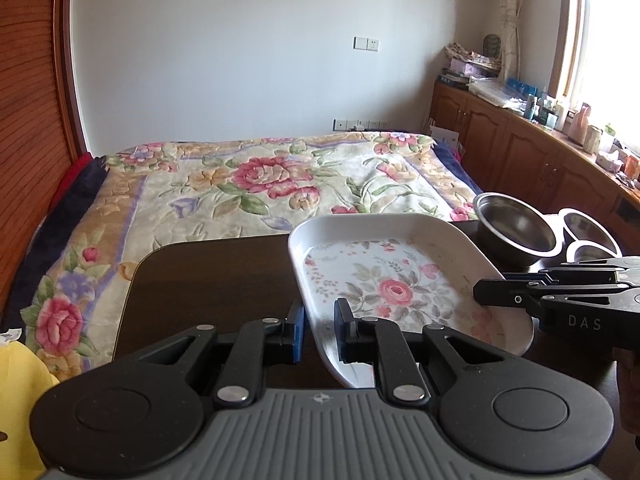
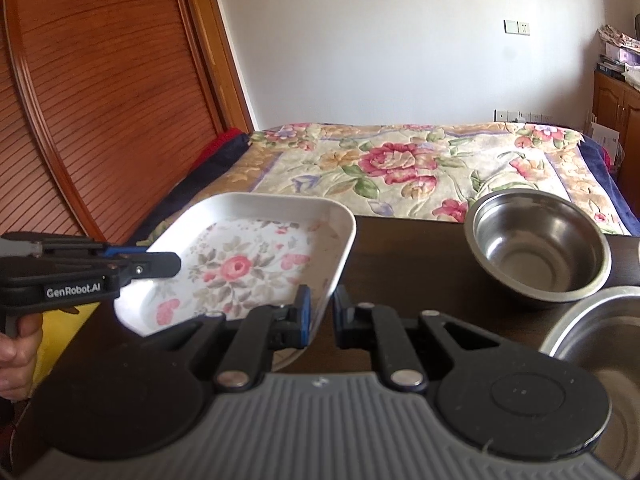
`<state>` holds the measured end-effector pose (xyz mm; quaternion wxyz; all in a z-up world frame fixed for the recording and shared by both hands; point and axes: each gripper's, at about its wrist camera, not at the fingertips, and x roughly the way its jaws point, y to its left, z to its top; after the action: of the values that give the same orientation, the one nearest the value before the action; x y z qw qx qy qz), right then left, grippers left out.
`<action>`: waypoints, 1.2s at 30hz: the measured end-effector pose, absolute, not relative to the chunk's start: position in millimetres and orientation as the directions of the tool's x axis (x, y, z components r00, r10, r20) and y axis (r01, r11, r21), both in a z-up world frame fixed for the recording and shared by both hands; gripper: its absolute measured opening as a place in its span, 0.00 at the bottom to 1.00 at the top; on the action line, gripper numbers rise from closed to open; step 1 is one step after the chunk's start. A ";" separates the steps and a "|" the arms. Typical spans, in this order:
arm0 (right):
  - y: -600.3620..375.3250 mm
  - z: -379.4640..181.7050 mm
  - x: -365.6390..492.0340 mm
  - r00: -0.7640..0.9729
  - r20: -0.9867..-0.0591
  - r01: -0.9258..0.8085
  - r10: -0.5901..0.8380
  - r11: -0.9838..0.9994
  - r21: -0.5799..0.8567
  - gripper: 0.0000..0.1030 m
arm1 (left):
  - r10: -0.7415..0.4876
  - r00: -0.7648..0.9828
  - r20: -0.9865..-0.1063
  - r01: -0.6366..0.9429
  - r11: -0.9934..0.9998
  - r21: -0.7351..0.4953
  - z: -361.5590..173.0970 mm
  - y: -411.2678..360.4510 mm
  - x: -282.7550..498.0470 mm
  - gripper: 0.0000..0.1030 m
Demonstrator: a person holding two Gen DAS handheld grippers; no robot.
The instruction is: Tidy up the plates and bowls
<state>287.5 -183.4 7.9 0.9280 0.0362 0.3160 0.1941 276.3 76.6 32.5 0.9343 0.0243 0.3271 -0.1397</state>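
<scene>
Left gripper (image 1: 320, 330) and right gripper (image 2: 320, 316) each straddle an opposite rim of the white rectangular floral-printed plate (image 1: 384, 280) — not visibly clamped — so both share its weight above the dark wooden table (image 1: 208, 276); two stainless-steel bowls (image 2: 538, 250) stand beside it.

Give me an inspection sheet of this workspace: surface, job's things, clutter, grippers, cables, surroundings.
Surface: dark table, bare at its left part.
Job's things: flowered white tray tilted, lifted at both sides; steel bowl upright on the table; a second bowl at the right, partly cut off.
Clutter: nothing seen on the table.
Grippers: left gripper straddles the tray's left rim; right gripper straddles its right rim; whether either pinches it cannot be told.
Cables: nothing seen.
Surroundings: bed with flowered blanket, wooden cabinets, window.
</scene>
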 end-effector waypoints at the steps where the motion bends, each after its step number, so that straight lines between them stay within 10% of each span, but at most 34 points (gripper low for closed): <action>1: -185.4 9.0 285.8 0.726 -0.569 -0.339 0.386 0.921 0.191 0.13 | -0.244 0.750 -0.614 0.278 0.960 -0.043 34.7 75.9 271.7 0.16; 36: -220.7 32.4 175.7 0.785 -0.486 -0.349 0.384 0.922 0.165 0.13 | -0.267 0.799 -0.538 0.291 0.956 -0.043 52.7 52.4 126.7 0.16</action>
<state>175.7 -220.7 32.4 0.9441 0.0329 0.2644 0.1943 126.7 52.4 52.7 0.9483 0.0208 0.2805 -0.1471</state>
